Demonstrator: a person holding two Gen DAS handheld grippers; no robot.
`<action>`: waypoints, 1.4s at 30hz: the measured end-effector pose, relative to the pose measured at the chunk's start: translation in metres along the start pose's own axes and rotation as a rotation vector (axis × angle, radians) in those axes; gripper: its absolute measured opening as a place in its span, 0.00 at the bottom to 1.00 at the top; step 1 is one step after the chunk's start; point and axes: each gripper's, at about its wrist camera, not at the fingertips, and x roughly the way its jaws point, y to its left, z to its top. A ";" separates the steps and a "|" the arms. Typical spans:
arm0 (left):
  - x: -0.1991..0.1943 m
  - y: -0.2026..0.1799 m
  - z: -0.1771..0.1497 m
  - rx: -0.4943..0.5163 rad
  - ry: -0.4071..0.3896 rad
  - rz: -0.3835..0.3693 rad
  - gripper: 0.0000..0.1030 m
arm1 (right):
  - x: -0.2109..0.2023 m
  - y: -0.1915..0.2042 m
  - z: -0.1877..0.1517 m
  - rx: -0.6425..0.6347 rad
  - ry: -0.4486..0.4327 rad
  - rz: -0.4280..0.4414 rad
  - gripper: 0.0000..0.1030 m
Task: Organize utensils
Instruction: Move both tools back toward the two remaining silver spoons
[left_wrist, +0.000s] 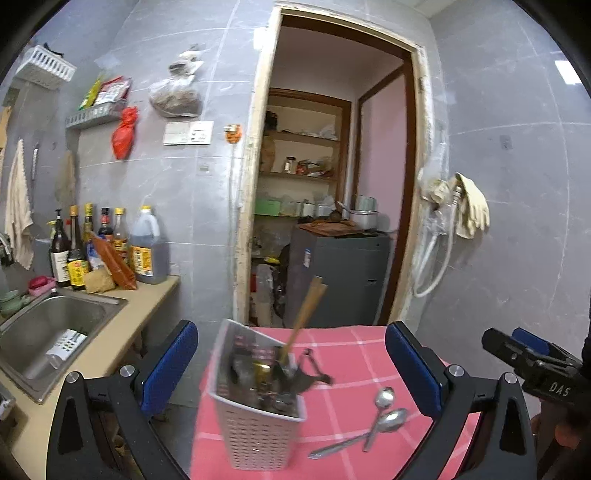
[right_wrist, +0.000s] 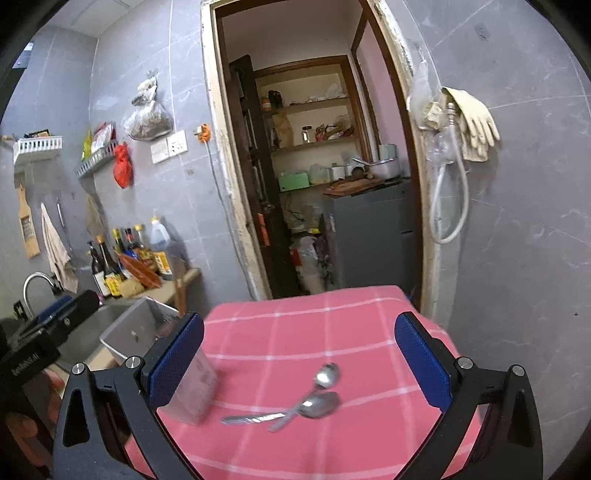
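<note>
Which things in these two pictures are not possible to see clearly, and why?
- Utensils inside the white holder: left wrist view, motion blur; only the wooden chopsticks are identifiable.
- The holder in the right wrist view: blurred and partly behind the right gripper's left finger.
- Spoon handles: where the two spoons cross, one covers the other.
- Bottle labels: too small.

Sink (left_wrist: 55, 325), sauce bottles (left_wrist: 107, 247), hanging gloves (left_wrist: 472, 206).

Both wrist views look forward and slightly down over the pink-checked worktop (left_wrist: 354, 354) toward the doorway (right_wrist: 317, 166). Left view sits close to the utensil basket (left_wrist: 258, 417), sink side. Both share the two spoons (right_wrist: 314, 398) and doorway.
</note>
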 end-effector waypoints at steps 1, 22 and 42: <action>0.002 -0.004 -0.002 0.001 0.003 -0.011 0.99 | -0.001 -0.009 -0.001 0.006 0.009 0.001 0.99; 0.064 -0.101 -0.054 0.019 0.155 -0.149 0.99 | 0.047 -0.141 -0.049 0.121 0.175 -0.003 0.99; 0.150 -0.085 -0.126 -0.067 0.496 -0.190 0.69 | 0.155 -0.101 -0.095 0.054 0.457 0.275 0.40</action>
